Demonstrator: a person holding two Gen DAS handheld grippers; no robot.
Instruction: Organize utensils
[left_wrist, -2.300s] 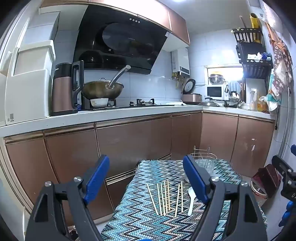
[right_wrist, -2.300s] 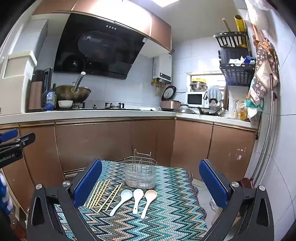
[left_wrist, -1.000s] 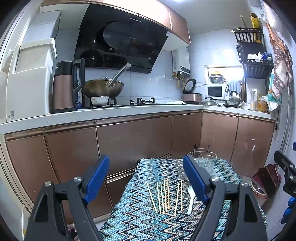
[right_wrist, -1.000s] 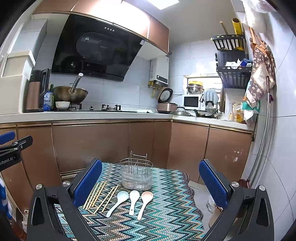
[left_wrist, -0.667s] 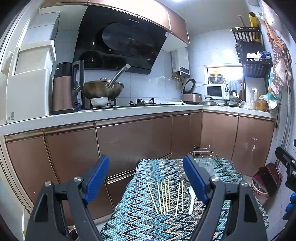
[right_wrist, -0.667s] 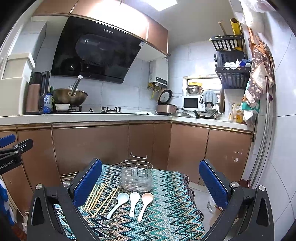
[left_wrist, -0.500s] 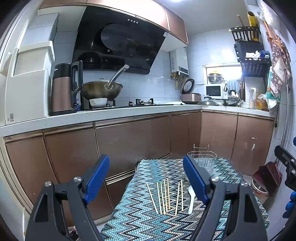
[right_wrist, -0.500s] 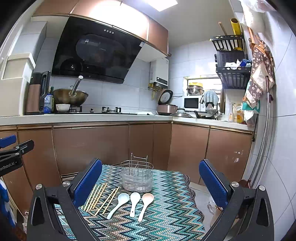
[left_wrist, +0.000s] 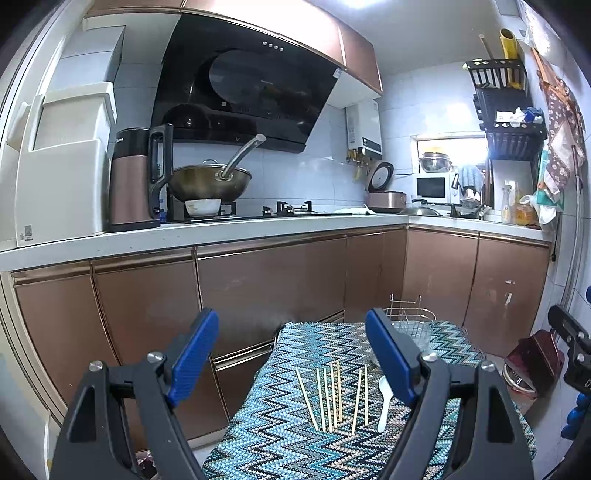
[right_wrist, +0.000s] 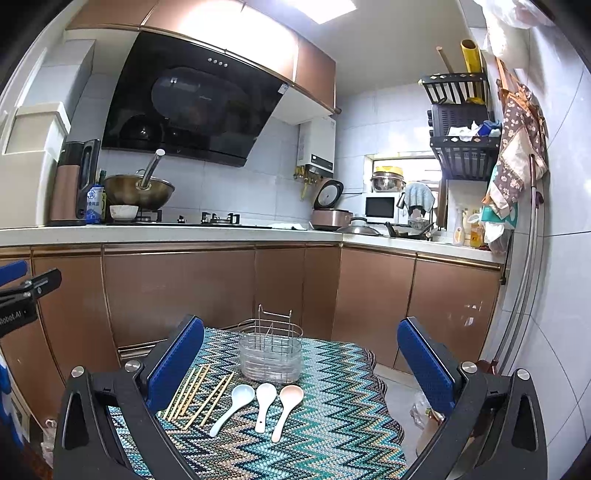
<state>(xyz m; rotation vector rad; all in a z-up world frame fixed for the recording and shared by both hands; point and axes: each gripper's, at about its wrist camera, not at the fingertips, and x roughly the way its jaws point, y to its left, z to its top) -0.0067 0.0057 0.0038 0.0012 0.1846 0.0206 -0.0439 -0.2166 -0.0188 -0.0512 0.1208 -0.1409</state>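
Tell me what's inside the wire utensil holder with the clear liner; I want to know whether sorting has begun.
The wire utensil holder with the clear liner looks empty: only its wire dividers show. Its bottom is blurred by the ribbed plastic.

A home kitchen: range hood (right_wrist: 192, 110), wok (right_wrist: 138, 192) on stove, rice cooker (right_wrist: 330, 214), microwave (right_wrist: 380, 208).

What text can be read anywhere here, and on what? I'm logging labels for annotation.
"...obot.AI", partly cut off by the frame edge: on the body of the left gripper, seen in the right wrist view.
Blue bottle label: too small to read.
Range hood logo: blurred.
White container sticker: unreadable.
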